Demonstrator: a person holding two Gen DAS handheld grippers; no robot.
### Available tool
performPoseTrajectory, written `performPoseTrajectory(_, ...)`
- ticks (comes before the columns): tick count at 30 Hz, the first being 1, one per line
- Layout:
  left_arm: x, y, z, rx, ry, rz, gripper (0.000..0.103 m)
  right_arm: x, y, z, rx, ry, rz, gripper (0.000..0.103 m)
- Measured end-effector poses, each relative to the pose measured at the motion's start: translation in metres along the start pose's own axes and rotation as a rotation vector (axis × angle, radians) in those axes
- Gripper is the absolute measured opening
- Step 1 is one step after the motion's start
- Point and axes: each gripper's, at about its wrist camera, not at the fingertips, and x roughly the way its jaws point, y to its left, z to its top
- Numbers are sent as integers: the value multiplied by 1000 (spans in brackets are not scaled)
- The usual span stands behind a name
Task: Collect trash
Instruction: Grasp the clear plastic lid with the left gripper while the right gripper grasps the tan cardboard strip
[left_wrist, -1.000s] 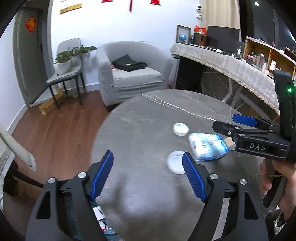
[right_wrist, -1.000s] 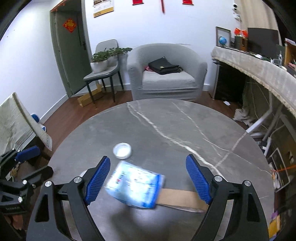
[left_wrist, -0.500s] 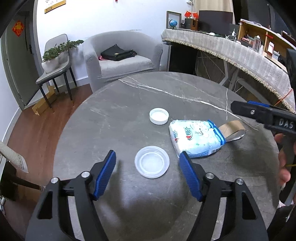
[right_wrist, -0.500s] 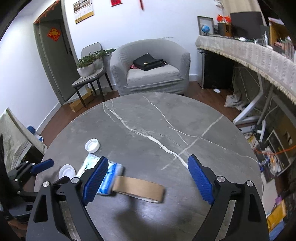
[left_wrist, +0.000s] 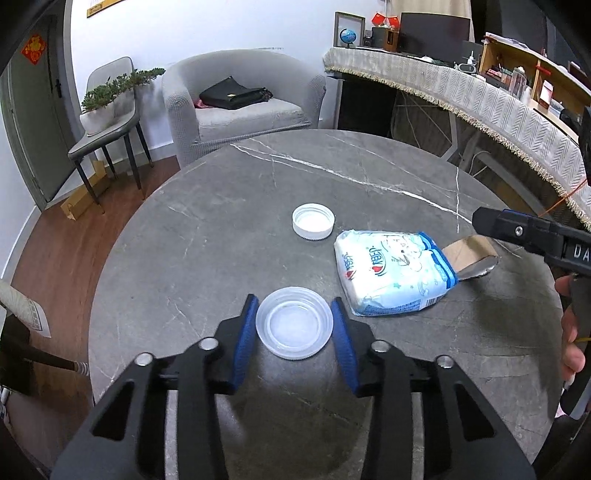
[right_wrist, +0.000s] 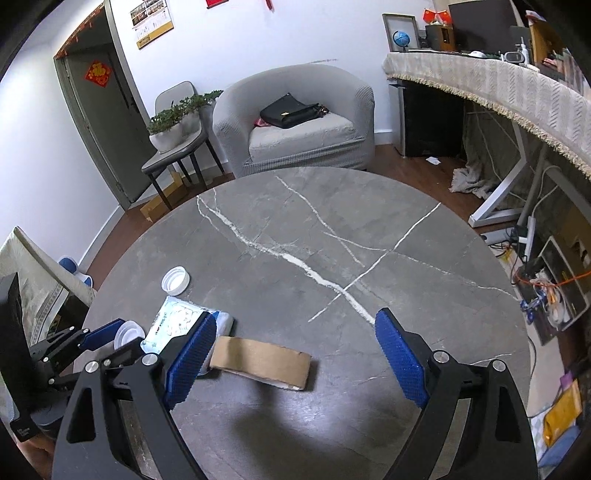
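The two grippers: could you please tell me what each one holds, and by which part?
The left gripper is shut on the clear lid, pinching its rim at opposite sides. The right gripper is open and holds nothing.

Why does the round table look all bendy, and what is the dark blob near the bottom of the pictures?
Left wrist view: the fisheye lens bulges the table and curves the room; picture sharp, pale ceiling glare behind the clear lid. Right wrist view: same bending; the dark blob is a soft shadow under the right gripper, with a pale glare patch on the stone just below it.
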Motion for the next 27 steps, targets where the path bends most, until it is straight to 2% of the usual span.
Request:
performPoseTrajectory(16, -16, 14, -1, -34, -26, 0, 42, 16, 10, -6, -31, 61, -54, 89)
performPoseTrajectory(24, -24, 24, -3, -47, -35, 7, 42, 26, 16, -9, -40, 95, -72, 78)
performPoseTrajectory(27, -28, 29, -4, -55, -41, 10, 42, 27, 19, -7, -43, 93, -67, 69)
